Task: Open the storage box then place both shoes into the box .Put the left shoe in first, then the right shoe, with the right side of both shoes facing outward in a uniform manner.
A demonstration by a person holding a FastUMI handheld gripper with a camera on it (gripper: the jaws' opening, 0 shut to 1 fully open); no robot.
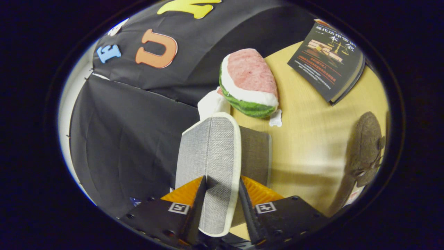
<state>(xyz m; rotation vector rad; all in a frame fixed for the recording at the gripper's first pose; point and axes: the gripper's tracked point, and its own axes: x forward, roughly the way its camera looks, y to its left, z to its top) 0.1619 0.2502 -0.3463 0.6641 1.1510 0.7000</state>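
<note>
We have the hand-held gripper (222, 194) closed on the grey woven fabric lid with cream piping (211, 152), both fingers pressing its faces; the panel stands raised on edge between them. Behind it the darker grey fabric storage box (255, 152) sits on the pale wooden worktop (305, 139). A brown felt shoe (366, 149) lies well apart, beside the worktop's edge. Beyond the lid rest a plush watermelon slice (249, 83) and a dark book (327, 59). We judge the lid light but floppy, so holding near its piped rim suits it best.
</note>
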